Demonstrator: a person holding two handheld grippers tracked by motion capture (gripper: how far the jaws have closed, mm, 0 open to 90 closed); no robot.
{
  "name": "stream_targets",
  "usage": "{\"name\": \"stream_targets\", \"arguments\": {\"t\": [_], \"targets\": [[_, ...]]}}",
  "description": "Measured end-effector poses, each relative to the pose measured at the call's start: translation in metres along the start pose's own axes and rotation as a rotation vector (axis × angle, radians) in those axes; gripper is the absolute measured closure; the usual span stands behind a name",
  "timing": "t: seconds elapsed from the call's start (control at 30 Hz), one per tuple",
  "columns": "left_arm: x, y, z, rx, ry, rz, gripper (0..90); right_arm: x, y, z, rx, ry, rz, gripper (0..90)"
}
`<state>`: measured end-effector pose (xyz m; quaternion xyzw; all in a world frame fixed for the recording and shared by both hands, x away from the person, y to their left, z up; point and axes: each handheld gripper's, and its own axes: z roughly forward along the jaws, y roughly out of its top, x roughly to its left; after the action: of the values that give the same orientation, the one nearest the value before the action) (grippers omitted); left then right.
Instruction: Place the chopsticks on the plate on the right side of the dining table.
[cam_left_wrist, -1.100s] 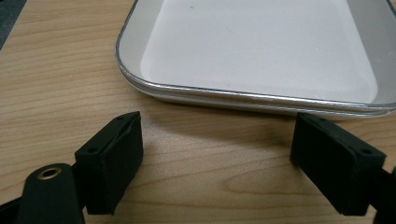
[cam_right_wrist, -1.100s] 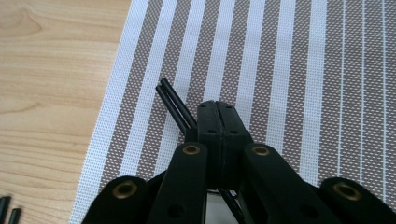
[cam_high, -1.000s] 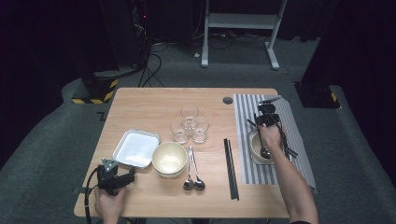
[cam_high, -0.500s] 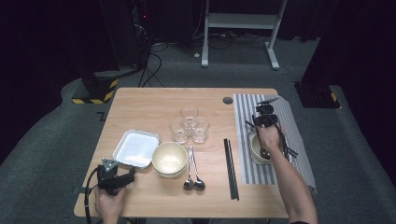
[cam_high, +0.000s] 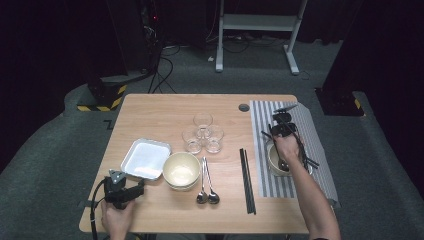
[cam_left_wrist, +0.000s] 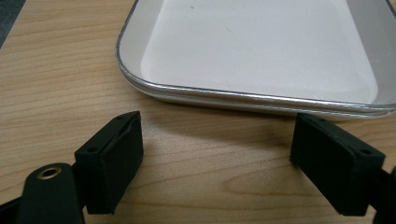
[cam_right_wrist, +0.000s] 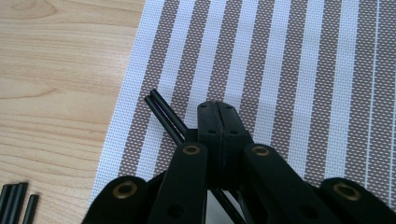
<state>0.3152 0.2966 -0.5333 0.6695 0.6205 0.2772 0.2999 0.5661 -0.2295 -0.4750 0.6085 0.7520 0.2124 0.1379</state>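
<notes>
At the left near corner of the wooden table (cam_high: 150, 107), the left gripper (cam_high: 125, 192) lies low on the wood in the person's left hand (cam_high: 116, 216), its jaws spread wide with nothing between them. In the left gripper view the two black pads (cam_left_wrist: 112, 161) stand far apart over bare wood, and the white square tray (cam_left_wrist: 261, 51) sits just beyond them, its silver rim close to the pads but not touching them. From the high view the tray (cam_high: 146, 159) lies just past this gripper and toward the table's middle.

Right of the tray stands a cream bowl (cam_high: 181, 170), then two spoons (cam_high: 206, 182) side by side, with three clear glasses (cam_high: 202, 134) clustered farther back. A pair of black chopsticks (cam_high: 247, 180) lies straight on the wood just left of the striped mat (cam_high: 300, 125).

On the mat, the right gripper (cam_high: 282, 131) is held in the person's right hand (cam_high: 288, 148) above a second bowl (cam_high: 278, 164). Its jaws are pressed together on a second pair of black chopsticks (cam_right_wrist: 166, 116): in the right gripper view the two thin sticks run slantwise under the closed pads (cam_right_wrist: 218, 126), their ends jutting out up and to the left over the mat's stripes (cam_right_wrist: 280, 70). The ends of the other chopsticks (cam_right_wrist: 14, 198) show at that view's lower left, well apart on the wood.
</notes>
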Motion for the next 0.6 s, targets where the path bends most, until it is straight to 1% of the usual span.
{"name": "stream_targets", "arguments": {"t": [0.2, 0.4, 0.53, 0.57, 0.6], "targets": [[0.0000, 0.0000, 0.0000, 0.000, 0.000, 0.001, 17.3, 0.0050, -0.0001, 0.0021, -0.004, 0.006, -0.006, 90.0], [0.0000, 0.0000, 0.0000, 0.000, 0.000, 0.000, 17.3, 0.0071, 0.0001, 0.0005, -0.010, 0.014, -0.006, 89.9], [0.0000, 0.0000, 0.0000, 0.000, 0.000, 0.001, 17.3, 0.0097, -0.0004, 0.0000, -0.013, -0.005, -0.027, 89.9], [0.0000, 0.0000, 0.0000, 0.000, 0.000, 0.001, 17.4, 0.0097, -0.0004, 0.0000, -0.013, -0.005, -0.027, 89.9], [-0.0002, -0.0001, -0.0002, -0.001, -0.002, 0.002, 17.8, 0.0107, -0.0003, 0.0001, -0.011, -0.004, -0.038, 89.9]]}}
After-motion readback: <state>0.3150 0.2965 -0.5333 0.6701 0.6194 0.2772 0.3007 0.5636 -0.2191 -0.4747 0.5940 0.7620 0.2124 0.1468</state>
